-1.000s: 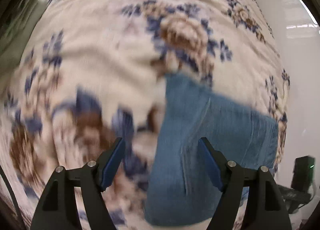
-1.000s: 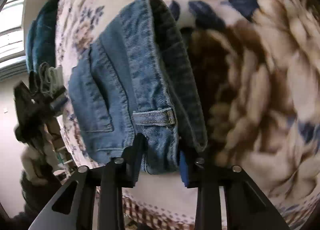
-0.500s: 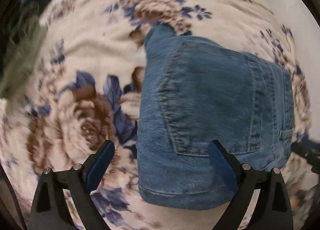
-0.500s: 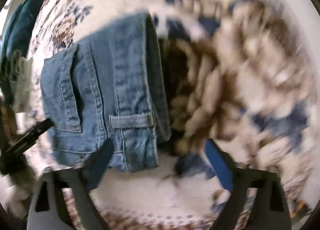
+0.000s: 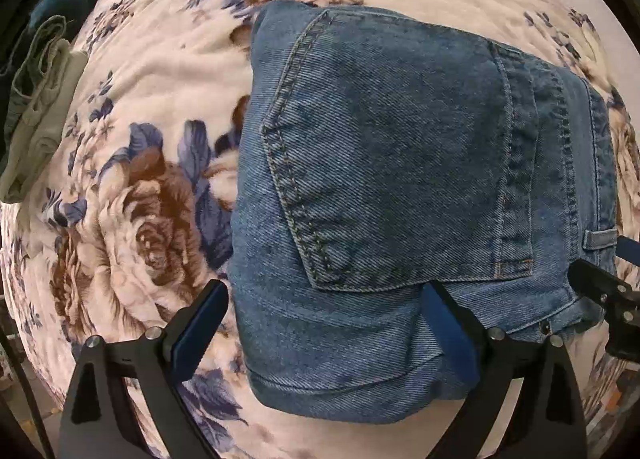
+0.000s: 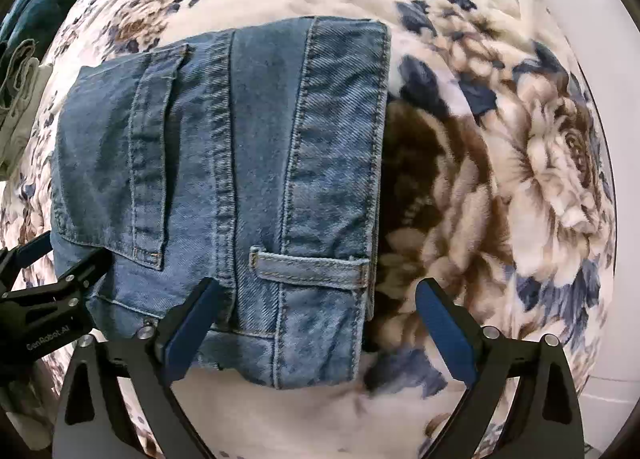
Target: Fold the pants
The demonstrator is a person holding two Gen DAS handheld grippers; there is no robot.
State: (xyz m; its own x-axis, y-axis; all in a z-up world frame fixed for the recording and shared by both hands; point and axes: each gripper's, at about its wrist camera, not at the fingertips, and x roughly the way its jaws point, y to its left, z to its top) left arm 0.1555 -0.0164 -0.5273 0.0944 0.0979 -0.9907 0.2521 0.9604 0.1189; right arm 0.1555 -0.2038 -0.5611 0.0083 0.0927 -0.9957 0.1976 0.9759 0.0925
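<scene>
While both sets of jaws stand spread and empty, the folded jeans lie under the left gripper, left of the right gripper.

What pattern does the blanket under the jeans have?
Cream blanket with brown and blue flowers; clearest in the right wrist view.

Floral blanket, pale folded garment

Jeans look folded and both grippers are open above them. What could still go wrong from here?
1. The folded jeans lie near the blanket's front edge; a nudge might slide them off.
2. The left gripper, jaws opening, straddles the fold; its fingers may snag denim.
3. The right gripper hangs close to the belt loop and could catch it.
</scene>
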